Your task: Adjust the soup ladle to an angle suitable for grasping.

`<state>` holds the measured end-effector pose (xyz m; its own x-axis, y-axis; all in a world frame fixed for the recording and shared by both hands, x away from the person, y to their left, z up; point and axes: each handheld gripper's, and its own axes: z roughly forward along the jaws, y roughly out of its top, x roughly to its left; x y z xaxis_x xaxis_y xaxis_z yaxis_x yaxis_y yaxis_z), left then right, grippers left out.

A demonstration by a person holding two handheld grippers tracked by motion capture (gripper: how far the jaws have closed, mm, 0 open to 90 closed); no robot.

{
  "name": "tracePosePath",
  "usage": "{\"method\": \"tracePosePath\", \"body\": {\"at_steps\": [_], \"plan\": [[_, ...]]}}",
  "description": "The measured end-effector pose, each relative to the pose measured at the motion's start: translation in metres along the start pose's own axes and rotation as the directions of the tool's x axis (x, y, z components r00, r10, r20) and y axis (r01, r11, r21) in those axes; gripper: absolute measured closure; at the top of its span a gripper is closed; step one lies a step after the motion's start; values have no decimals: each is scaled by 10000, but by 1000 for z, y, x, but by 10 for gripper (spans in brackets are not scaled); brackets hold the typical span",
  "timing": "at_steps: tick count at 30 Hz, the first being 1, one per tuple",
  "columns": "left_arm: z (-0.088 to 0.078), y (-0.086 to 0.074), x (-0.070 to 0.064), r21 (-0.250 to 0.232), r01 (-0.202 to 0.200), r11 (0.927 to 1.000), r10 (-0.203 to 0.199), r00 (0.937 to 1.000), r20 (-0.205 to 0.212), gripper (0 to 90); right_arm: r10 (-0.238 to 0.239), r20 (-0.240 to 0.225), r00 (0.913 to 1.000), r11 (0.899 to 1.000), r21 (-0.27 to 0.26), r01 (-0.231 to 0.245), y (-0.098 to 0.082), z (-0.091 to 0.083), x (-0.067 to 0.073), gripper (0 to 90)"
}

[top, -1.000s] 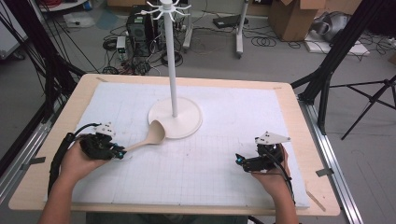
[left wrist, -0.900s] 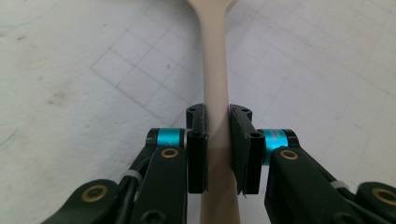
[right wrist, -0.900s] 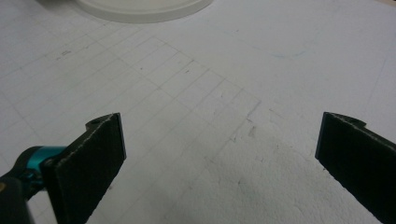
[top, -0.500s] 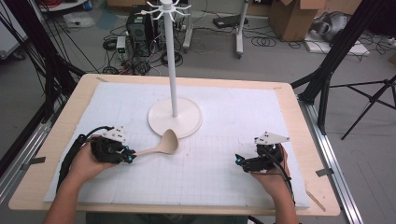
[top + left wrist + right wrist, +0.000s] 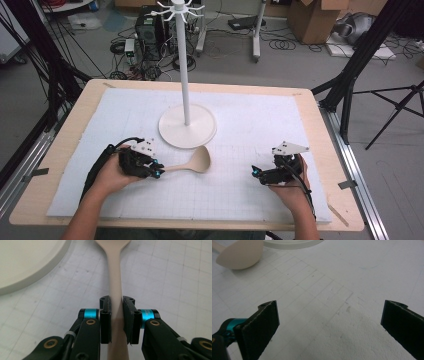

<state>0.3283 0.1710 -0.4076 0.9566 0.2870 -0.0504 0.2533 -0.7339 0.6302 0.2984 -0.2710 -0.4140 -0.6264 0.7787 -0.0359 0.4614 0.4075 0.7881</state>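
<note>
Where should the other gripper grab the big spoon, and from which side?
Probably the bare neck of the spoon, between its bowl and the left gripper, which is shut on the handle's end. The handle is flat and narrow, fitting between jaws; the bowl is wide and rounded. The right gripper, open, could come from the right, reaching over the bowl with jaws either side.

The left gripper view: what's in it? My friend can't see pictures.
The left tool pinches the handle of a pale wooden spoon between two black jaws. The spoon points away over a white gridded mat, with the edge of a round white base at upper left.
</note>
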Motion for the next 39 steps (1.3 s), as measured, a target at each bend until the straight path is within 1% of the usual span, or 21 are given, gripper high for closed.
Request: {"method": "tracePosePath", "body": {"at_steps": [1,5,7,8,9,11,13,15,17,18,20,22,23,24,27,31,33,35,36,37,39], "plan": [[3,4,0,49,-112,9999,111,9999,61,773,26,-5,10000,10000,17,-26,0,0,0,2],[12,13,-2,-38,-236,9997,237,9995,225,772,29,8,10000,10000,-19,-29,0,-1,-1,2],[19,20,-3,-55,-420,9991,421,9987,302,772,22,-7,10000,10000,-39,-22,0,-1,-1,2],[19,20,-3,-55,-420,9991,421,9987,302,772,20,-10,10000,10000,-47,-20,0,-1,-1,2],[23,26,-4,-24,-475,9989,475,9980,419,772,12,-4,10000,10000,-71,-12,0,-1,-2,2],[26,29,-5,1,-539,9985,539,9976,430,772,47,-10,10000,10000,-80,-47,0,-2,-2,2],[34,37,-6,-77,-680,9977,683,9958,615,772,5,8,10000,10000,-97,-5,0,-3,-3,2],[37,40,-7,-47,-683,9977,684,9955,657,772,29,13,10000,9999,-113,-29,-1,-4,-4,2],[45,47,-8,69,-814,9967,807,9943,699,772,76,32,10000,9999,-146,-75,-1,-5,-5,2],[47,49,-9,24,-834,9965,830,9941,697,772,76,32,10000,9999,-146,-75,-1,-5,-5,2],[55,60,-11,32,-938,9956,932,9923,819,772,161,60,9999,9997,-175,-160,-2,-7,-6,2],[57,63,-12,88,-1004,9949,992,9913,861,772,179,71,9998,9997,-196,-177,-2,-8,-6,2],[63,68,-13,74,-1067,9943,1056,9898,958,772,165,85,9998,9996,-223,-163,-2,-9,-7,2],[66,70,-14,41,-1025,9947,1016,9898,1002,772,172,72,9998,9996,-245,-170,-2,-9,-7,2],[71,73,-15,80,-1079,9941,1065,9890,1030,771,238,100,9997,9994,-258,-235,-2,-10,-8,2],[77,78,-19,98,-1477,9890,1464,9857,830,769,222,111,9997,9993,-297,-219,-3,-11,-9,2],[77,78,-19,93,-1527,9882,1516,9854,780,767,256,121,9996,9993,-279,-252,-3,-11,-9,2],[77,78,-18,154,-1360,9906,1344,9878,791,732,217,144,9997,9994,-285,-213,-3,-11,-10,2],[75,78,-18,94,-1280,9917,1269,9888,788,732,217,144,9997,9994,-285,-213,-3,-11,-10,2],[73,78,-18,36,-1194,9928,1187,9899,772,647,226,127,9997,9993,-285,-223,-3,-11,-10,2],[66,78,-18,-163,-1057,9943,1067,9915,744,573,212,121,9997,9994,-294,-208,-3,-11,-10,2]]}}
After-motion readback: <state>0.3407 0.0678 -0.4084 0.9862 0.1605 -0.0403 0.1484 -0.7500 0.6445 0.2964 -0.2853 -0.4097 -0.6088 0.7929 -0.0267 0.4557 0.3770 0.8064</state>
